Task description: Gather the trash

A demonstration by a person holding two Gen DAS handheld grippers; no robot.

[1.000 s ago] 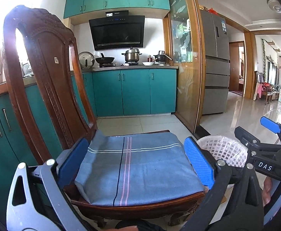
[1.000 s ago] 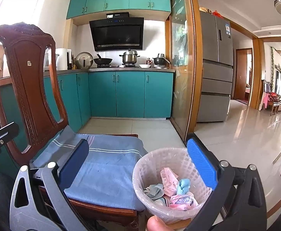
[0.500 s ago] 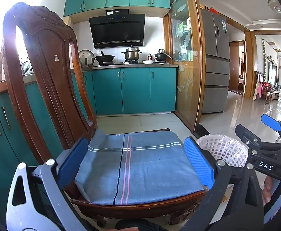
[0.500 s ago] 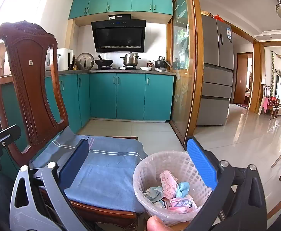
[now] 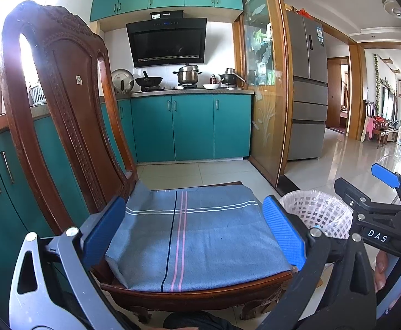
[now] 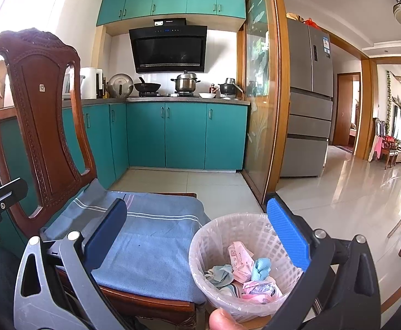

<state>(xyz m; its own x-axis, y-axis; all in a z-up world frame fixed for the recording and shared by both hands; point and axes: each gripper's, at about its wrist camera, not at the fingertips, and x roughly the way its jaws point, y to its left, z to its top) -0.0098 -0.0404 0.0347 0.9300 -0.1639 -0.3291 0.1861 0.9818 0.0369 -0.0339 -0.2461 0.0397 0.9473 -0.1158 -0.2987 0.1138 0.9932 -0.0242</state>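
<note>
Trash (image 6: 244,269) is all sitting in the white mesh basket (image 6: 214,236), which has a clear plastic liner and stands on the floor just beside the front right corner of the wooden chair (image 6: 35,104). Looks like crumpled pink wrappers plus a couple of light blue and pale green scrunched bits, piled at the bottom.

Left gripper (image 5: 190,236) hangs over the chair seat with its blue fingers (image 5: 282,233) spread wide, nothing between them, only the blue striped cushion cover (image 5: 200,242) showing in the gap. Seat cover has nothing lying on it as far as I can see.

Right gripper (image 6: 197,239) is also wide open and empty, pointing at the spot where the seat edge meets the basket, so the basket sits mostly in the gap, closer to the right finger (image 6: 288,236). From the left camera you only catch the basket's rim (image 5: 315,209) and the side of the right gripper (image 5: 379,220).

A fingertip (image 6: 222,320) pokes in at the bottom of the right view. Teal kitchen cabinets (image 6: 184,134) and a grey fridge (image 6: 307,104) are well behind.
</note>
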